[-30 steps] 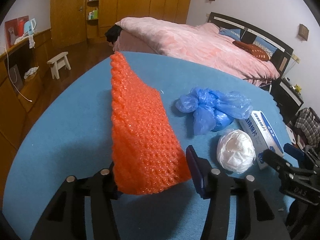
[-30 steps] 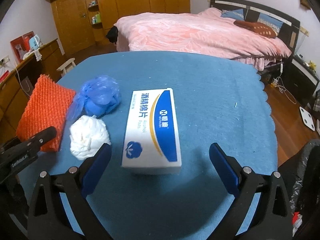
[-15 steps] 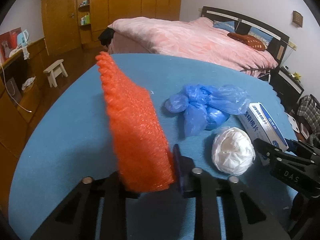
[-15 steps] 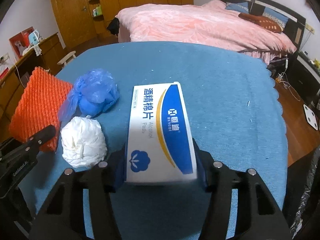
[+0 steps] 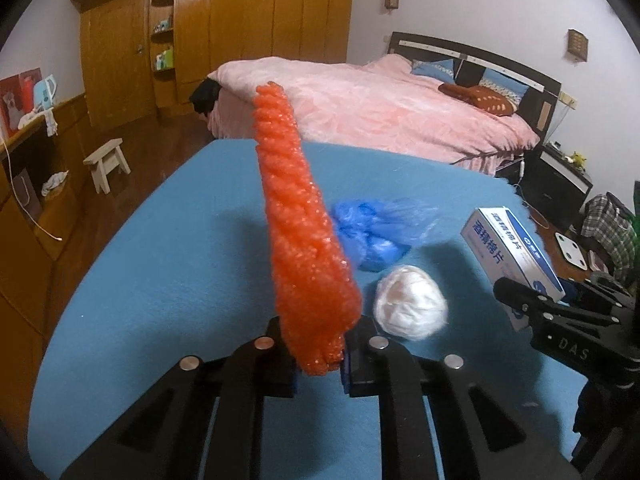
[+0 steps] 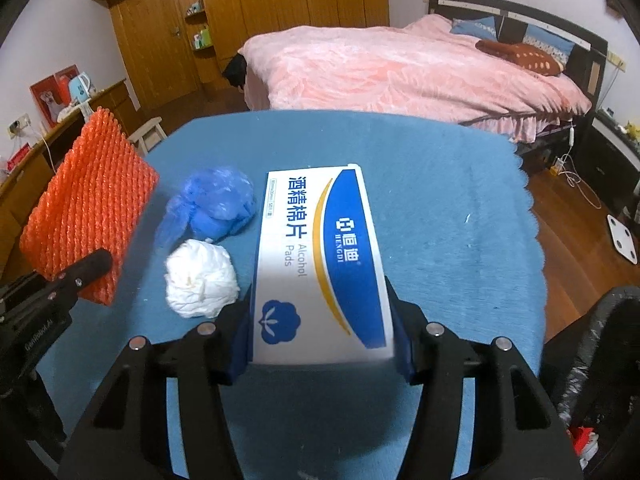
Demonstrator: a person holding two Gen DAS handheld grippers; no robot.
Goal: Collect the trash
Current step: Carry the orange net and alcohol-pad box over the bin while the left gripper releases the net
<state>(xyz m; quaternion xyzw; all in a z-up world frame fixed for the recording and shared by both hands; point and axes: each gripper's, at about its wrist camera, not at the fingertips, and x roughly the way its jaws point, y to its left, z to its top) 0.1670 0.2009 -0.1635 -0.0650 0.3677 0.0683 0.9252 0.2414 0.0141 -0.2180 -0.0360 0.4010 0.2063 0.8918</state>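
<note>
Two pieces gripped: your left gripper (image 5: 320,354) pinched orange foam mesh sleeve (image 5: 304,236) by bottom edge, held upright off blue tablecloth (image 5: 168,264). Right gripper (image 6: 322,344) clamped white-and-blue alcohol pads carton (image 6: 320,256) across width, likely for carrying to bin. Crumpled blue plastic bag (image 6: 212,204) and white tissue wad (image 6: 200,280) lay uncollected. Black bag (image 6: 600,360) at right, mostly cut off.

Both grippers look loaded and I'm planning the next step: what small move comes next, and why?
Probably swing the right gripper, shut on the alcohol pad box, toward the black bag at its right; the left gripper already has the orange foam net clamped and raised.
</note>
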